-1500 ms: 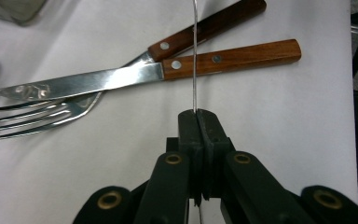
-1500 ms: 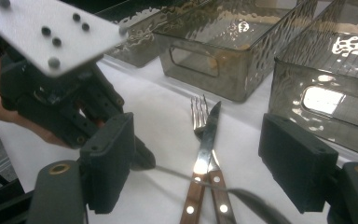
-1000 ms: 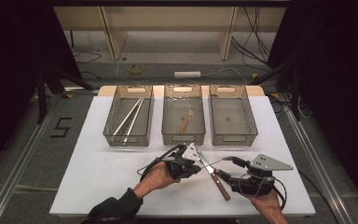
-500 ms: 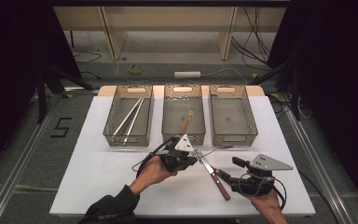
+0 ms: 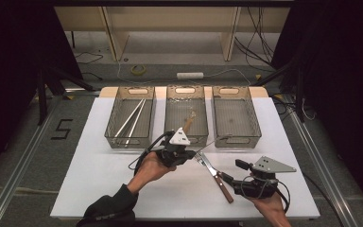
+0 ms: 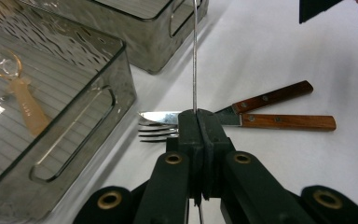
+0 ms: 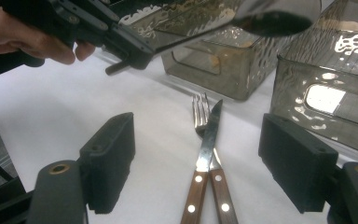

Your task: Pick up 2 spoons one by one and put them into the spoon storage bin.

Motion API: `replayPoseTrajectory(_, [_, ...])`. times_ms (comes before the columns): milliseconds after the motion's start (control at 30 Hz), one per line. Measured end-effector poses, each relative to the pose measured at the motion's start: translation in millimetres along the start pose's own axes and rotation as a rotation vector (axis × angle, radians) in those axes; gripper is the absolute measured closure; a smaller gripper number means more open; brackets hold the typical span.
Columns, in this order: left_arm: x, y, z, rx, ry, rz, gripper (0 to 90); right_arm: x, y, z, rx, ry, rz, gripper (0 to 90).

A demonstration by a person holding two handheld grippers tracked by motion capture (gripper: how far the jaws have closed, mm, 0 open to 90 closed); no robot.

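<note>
White worktop (image 5: 99, 189), three smoky grey ribbed bins (image 5: 232, 120), brown riveted handles on knife (image 7: 204, 158) and fork (image 7: 223, 196), black fingers (image 7: 109, 161), silver spoon (image 6: 195, 56).

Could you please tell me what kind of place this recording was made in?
Probably a lab data-collection station: a white table on a metal-framed stand, three smoked transparent plastic bins in a row for sorting cutlery, and loose cables and a power strip on the floor.

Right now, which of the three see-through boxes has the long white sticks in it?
The left bin of the row. Two long white sticks lie slanted inside it. The middle bin holds a pale plastic spoon, and the right bin looks empty.
</note>
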State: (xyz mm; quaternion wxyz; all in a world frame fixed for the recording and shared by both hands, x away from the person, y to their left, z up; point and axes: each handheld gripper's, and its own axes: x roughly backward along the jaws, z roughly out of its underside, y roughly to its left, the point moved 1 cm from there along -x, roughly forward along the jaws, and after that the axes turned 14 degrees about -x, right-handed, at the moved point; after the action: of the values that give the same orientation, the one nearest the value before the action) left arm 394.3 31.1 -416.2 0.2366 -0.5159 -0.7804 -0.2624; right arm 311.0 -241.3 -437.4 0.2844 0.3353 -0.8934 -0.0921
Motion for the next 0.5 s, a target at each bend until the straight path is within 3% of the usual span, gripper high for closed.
replayPoseTrajectory(500, [14.7, 23.8, -4.5, 0.068, -0.039, -0.08, 89.1, -1.1, 0.0, 0.8, -0.003, 0.004, 0.002, 28.1])
